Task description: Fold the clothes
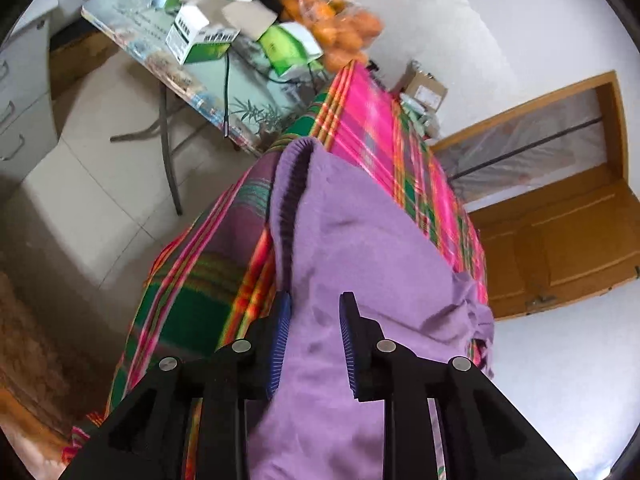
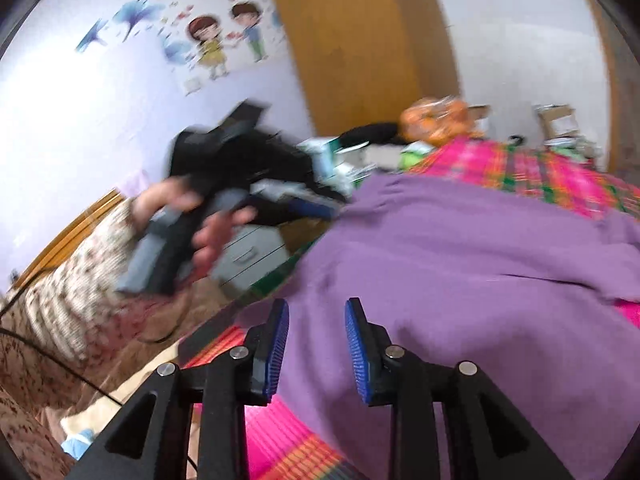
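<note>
White walls and orange-brown wooden doors [image 1: 560, 248] are seen around a surface draped with a pink, green and orange plaid cloth [image 1: 372, 120]. Much of the right wrist view is smeared by motion blur. The person's hand [image 2: 208, 232] and patterned sleeve [image 2: 72, 296] are seen there only as soft shapes around the handle of the left gripper [image 1: 314, 320], whose tip can barely be made out at the edge of the garment. How far the plaid cloth hangs down is cut off by the frame edges.

Beyond the plaid cloth, a folding table [image 1: 208, 80] is crowded with green-and-white boxes [image 1: 200, 40] and a bag of oranges [image 1: 340, 24]; grey drawers [image 1: 20, 96] stand on a pale tiled floor. Cartoon stickers [image 2: 224, 36] are seen on the wall.

A purple knitted sweater [image 1: 360, 248] is spread over the plaid cloth, its ribbed hem [image 1: 296, 176] running along the left edge and its far side bunched into wrinkles. The left gripper's jaws are parted, with purple fabric lying between the blue pads but not pinched. The right gripper [image 2: 318, 340] is likewise spread apart above the near edge of the sweater, nothing being held.
</note>
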The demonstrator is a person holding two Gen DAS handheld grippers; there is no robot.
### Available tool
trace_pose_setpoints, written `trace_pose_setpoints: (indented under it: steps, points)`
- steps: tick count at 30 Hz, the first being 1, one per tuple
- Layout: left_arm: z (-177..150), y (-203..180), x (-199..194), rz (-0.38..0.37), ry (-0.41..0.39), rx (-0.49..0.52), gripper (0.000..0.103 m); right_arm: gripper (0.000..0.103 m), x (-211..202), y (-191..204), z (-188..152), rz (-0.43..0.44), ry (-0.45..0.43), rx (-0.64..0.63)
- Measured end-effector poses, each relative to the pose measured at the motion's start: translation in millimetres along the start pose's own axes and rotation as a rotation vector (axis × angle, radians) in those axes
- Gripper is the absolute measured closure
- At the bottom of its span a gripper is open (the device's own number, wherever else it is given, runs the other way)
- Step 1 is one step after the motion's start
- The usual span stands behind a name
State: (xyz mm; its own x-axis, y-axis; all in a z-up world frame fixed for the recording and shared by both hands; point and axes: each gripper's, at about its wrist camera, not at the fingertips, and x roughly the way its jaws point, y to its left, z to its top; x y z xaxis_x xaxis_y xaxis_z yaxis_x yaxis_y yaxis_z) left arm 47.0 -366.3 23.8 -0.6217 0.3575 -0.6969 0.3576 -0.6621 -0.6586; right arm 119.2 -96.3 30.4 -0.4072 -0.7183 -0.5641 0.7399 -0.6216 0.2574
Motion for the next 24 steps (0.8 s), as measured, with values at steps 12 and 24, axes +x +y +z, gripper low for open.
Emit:
trace_pose_setpoints:
  steps: [12,24]
  points:
    - [-91.5,-63.0,-10.6,0.098,-0.053,0.244,0.063,0.072,-124.5,-111.5,-59.4,-0.369,-0.143,0.276]
    - [-219.7,-171.1,73.8,0.043,0.183,0.726,0.063,0.071,-265.8,-227.9,-146.7,-0.774,-0.162,0.532]
